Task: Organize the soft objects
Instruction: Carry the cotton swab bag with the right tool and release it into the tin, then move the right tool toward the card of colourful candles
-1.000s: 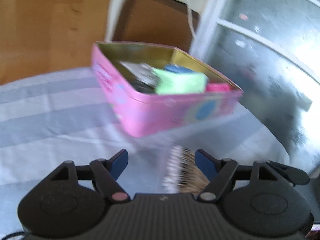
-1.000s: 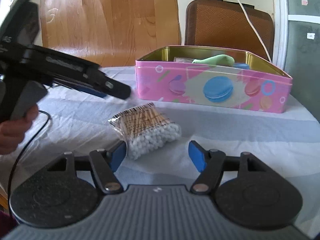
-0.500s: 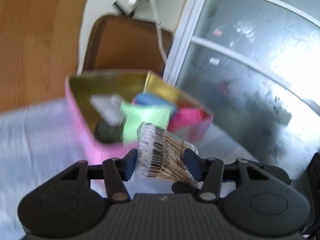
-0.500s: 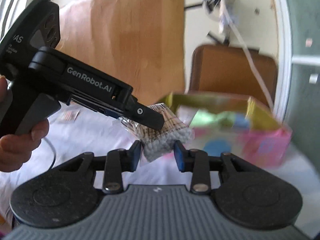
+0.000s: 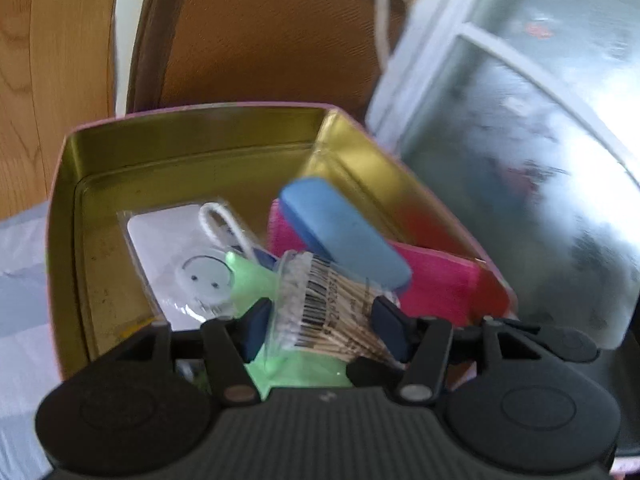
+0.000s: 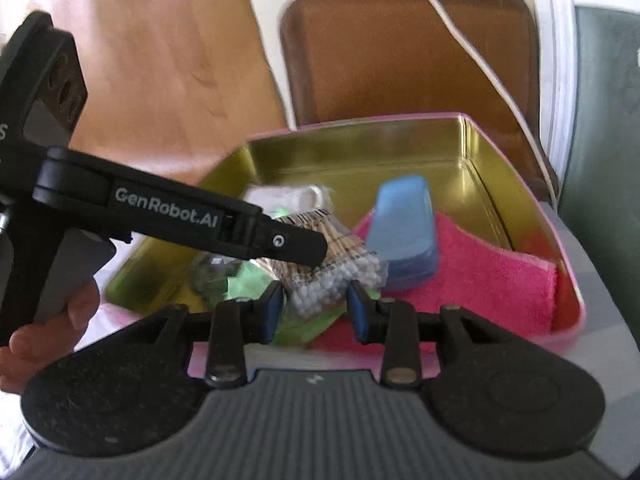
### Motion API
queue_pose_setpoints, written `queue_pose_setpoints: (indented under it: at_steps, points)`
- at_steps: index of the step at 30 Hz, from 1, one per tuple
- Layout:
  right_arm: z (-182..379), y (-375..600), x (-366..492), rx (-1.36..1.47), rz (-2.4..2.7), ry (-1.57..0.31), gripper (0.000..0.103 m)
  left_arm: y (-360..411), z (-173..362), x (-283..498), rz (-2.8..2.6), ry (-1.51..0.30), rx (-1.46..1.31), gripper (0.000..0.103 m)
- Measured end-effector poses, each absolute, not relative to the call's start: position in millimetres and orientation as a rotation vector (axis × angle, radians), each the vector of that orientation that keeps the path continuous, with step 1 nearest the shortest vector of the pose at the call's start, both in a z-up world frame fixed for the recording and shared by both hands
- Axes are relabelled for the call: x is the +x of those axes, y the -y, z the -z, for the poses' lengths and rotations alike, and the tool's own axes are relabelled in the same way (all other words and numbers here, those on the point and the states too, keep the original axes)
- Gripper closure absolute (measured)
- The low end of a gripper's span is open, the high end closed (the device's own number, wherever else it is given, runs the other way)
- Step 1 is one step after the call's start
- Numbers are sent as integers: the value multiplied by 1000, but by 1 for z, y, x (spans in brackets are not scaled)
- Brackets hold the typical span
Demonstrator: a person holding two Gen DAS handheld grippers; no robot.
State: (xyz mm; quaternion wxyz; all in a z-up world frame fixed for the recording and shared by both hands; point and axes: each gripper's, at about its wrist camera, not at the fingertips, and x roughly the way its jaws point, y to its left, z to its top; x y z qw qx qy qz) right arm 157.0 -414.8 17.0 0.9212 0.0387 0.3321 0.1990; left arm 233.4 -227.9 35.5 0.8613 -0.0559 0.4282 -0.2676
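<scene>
Both grippers pinch one clear bag of cotton swabs (image 5: 332, 312) (image 6: 334, 258) over the open pink tin (image 5: 64, 208) (image 6: 532, 208): the left gripper (image 5: 320, 330) clamps its barcode end, the right gripper (image 6: 314, 310) its white-tipped end. Below in the tin lie a pink towel (image 6: 488, 276), a blue case (image 6: 404, 228), a green cloth (image 5: 248, 276) and a white packet (image 5: 180, 256). A brown chair (image 6: 400, 52) stands beyond the tin.

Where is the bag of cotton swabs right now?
Both wrist views show the bag of cotton swabs gripped by the left gripper and right gripper, above the pink tin, beside the blue case.
</scene>
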Motion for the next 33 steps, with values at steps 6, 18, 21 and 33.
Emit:
queue_pose_setpoints:
  at_steps: [6,18,21,33]
  points:
    - [-4,399,195,-5,-249,-683,64,245,-28,268,425,-883,-59,28]
    - [-11,413,116,21,-259,-484,56,231,-58,219,363,-750,-51,26]
    - [-19,415,87,71,-251,-408,56,225,-73,184,353,-678,-19,25]
    - [-5,400,6,261,-227,-386,55,193,-76,66,262,-569,103,8]
